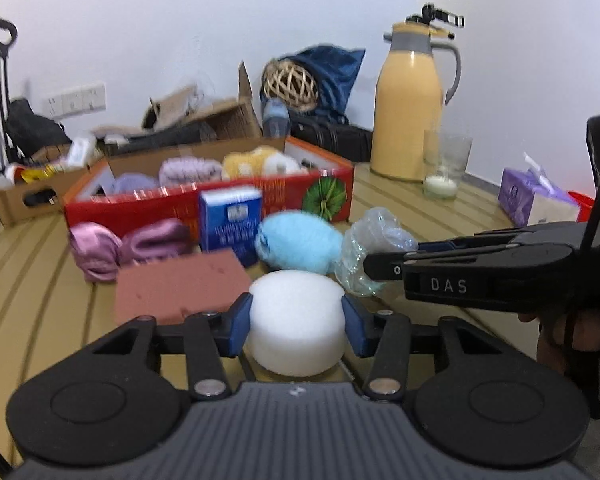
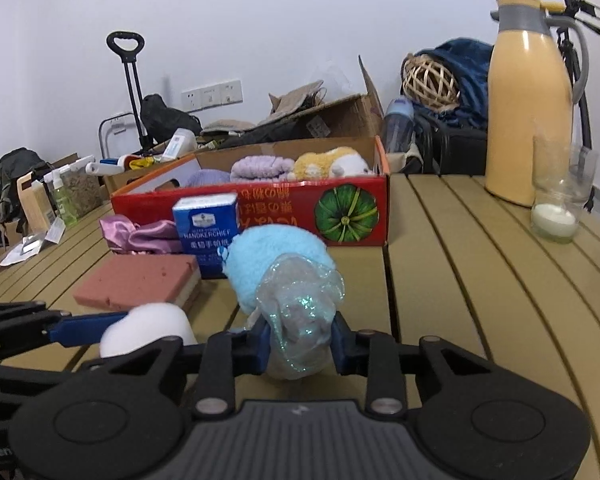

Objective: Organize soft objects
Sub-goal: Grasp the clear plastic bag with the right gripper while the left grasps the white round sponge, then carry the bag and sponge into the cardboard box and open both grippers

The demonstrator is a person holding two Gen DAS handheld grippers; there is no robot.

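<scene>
Light, springy and easily crushed: the white foam puck, a thick round disc of sponge, likely to weigh next to nothing and to bulge if squeezed hard. Best taken across its curved side wall at mid-height, which is where the left tongs sit, closed to roughly the puck's full width with one blue pad pressed against each flank and the puck resting on the desk right between them. Just ahead and to the left of those tongs, a pink sponge block, stiff-edged but compressible, touching or nearly touching the puck. Softer and slipperier: the crinkled iridescent gauze bundle, thin, glossy, apt to slide or spill out of a loose grip, so better pinched through its bunched middle than by a stray fold. Right tongs narrowed around that bundle, pads against its lower sides; whether it is lifted or lying on the desk is hard to tell from the blur. Immediately beyond the right tongs, a fluffy pale-blue plush ball, pressed against the gauze. Farther ahead, a blue handkerchief box, purple satin cloth, and the red cardboard box, already holding a lilac towel and a yellow plush, probably where the soft things belong.
</scene>
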